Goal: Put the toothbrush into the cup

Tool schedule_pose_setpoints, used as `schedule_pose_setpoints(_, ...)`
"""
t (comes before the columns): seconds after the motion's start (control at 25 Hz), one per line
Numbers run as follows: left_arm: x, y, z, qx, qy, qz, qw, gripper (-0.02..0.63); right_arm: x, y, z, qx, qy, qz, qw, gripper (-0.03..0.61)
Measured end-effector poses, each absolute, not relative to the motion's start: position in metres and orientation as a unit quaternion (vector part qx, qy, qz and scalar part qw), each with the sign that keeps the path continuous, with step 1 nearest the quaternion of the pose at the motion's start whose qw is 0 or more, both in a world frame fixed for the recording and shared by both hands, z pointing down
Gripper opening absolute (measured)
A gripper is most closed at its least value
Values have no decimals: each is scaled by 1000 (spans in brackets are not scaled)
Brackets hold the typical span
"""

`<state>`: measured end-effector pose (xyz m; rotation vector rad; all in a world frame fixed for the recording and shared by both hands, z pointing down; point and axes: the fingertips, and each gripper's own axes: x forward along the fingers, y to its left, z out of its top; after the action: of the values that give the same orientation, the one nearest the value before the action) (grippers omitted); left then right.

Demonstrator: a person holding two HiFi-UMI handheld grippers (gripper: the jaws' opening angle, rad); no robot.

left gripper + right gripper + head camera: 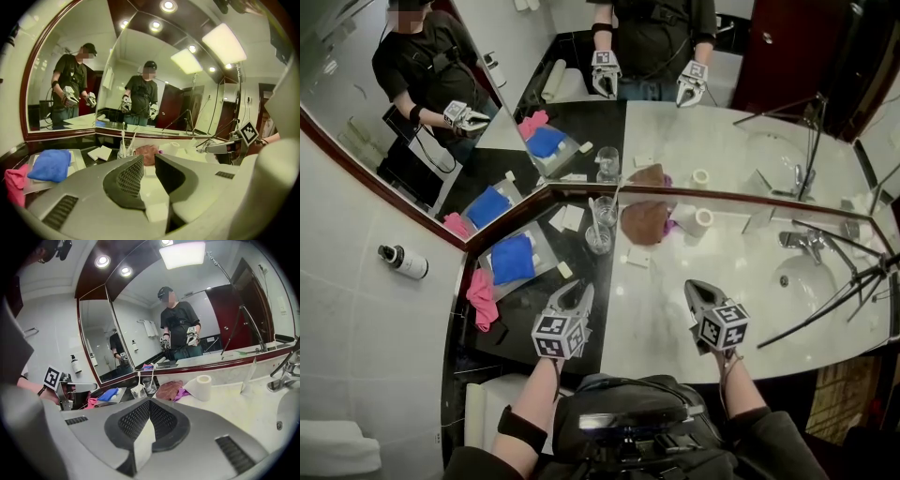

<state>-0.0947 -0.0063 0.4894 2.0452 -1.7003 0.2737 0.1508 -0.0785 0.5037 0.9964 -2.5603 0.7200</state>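
A bathroom, with basin [817, 283], tap [804, 241] and mirrors [722, 141].

Your counter [675, 319] gleams like pale polished stone, turning glossy black at its left end. Along its back edge you've got a clear glass cup [599, 239], a soft brown cloth [645, 221] and a matt paper roll [703, 221]. The blue cloth [512, 259] looks fluffy and the tap [802, 242] is shiny metal. Your left gripper [149, 161] is matt pale plastic with dark gridded pads [129, 180].

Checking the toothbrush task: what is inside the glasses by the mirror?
White toothbrushes stand in the glasses; anything lying at their bottoms is too small to tell.
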Motion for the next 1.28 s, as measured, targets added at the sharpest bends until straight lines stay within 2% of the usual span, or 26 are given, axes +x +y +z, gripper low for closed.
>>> schedule_pose_setpoints(0.32, -125, -73, 504, 757, -585, 87, 278, 219, 149, -62, 513, 361, -884, 257, 149, 17)
schedule_pose_setpoints(0.4, -133, -93, 510, 762, -572, 93, 289, 238, 151, -58, 517, 371, -879, 261, 148, 17)
schedule_pose_setpoints(0.84, -168, -194, 566, 760, -550, 116, 326, 241, 166, -23, 559, 427, -840, 300, 148, 17)
schedule_pose_setpoints(1.16, -152, -219, 598, 768, -524, 143, 338, 239, 178, -3, 579, 449, -819, 321, 155, 17)
schedule_pose_setpoints(1.28, -151, -223, 599, 769, -523, 154, 333, 219, 186, 3, 585, 456, -813, 328, 155, 17)
